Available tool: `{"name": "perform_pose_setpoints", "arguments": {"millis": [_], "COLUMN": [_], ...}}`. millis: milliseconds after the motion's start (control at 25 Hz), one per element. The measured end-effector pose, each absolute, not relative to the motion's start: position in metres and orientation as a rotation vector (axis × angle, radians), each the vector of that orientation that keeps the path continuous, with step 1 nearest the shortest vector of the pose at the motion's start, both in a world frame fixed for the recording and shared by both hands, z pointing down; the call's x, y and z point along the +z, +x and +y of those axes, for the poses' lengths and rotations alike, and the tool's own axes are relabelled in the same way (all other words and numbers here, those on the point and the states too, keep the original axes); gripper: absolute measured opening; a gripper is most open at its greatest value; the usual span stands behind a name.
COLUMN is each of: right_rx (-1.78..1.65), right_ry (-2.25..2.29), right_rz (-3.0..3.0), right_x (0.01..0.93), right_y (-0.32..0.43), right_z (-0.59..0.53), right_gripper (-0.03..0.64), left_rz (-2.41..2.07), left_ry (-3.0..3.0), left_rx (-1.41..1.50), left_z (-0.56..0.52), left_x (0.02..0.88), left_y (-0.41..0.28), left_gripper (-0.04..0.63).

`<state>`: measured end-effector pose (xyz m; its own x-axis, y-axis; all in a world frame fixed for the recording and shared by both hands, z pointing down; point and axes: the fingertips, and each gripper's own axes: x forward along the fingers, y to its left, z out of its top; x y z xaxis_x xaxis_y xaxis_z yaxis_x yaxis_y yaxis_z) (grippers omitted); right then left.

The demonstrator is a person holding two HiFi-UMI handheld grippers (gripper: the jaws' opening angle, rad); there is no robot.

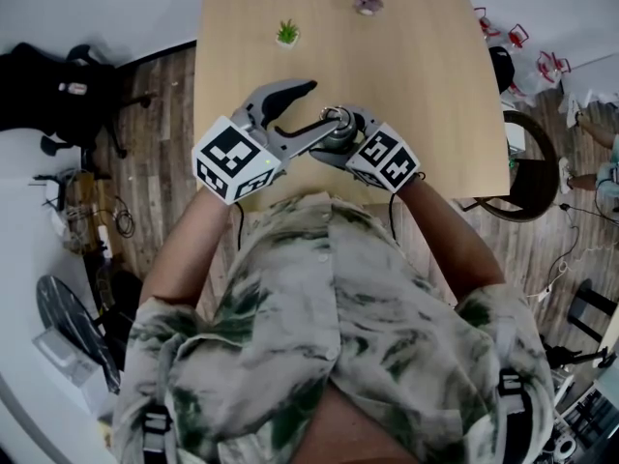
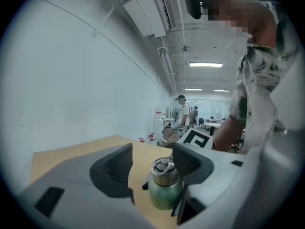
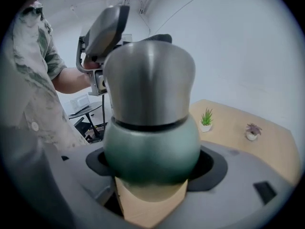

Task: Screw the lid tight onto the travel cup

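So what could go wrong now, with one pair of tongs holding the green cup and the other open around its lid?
1. The left tongs are open and the steel lid sits nearer one jaw, so closing may shove the travel cup sideways instead of gripping it.
2. The right tongs clamp the cup's rounded green body; a smooth curve like that might spin in the grip when the lid is twisted.

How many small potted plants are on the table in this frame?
2. A green plant stands toward the far end of the table, left of centre; a purplish plant stands farther back, to its right. Any near the table's close edge would be hidden.
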<state>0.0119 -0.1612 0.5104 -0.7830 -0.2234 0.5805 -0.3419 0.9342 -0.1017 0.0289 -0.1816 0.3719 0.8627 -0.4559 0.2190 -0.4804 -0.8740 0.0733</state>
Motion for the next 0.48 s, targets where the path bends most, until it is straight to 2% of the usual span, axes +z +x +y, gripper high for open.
{"name": "perform_pose_setpoints", "arguments": {"millis": [280,480], "right_rx": [0.305,0.301], "right_ry": [0.467,0.499], "right_rz": [-2.516,-2.523], "right_x": [0.507,0.501], "right_y": [0.027,0.035], "right_z": [-0.169,-0.171], "right_gripper": [0.403,0.403], "left_rz": [-0.93,-0.997], "left_ry": [2.801,2.756], "left_rx": [0.345,0.391], "left_z": [-0.194,-0.191], "left_x": [0.389,0.406], "left_y": [-0.007,-0.021], "left_gripper": [0.226,0.215]}}
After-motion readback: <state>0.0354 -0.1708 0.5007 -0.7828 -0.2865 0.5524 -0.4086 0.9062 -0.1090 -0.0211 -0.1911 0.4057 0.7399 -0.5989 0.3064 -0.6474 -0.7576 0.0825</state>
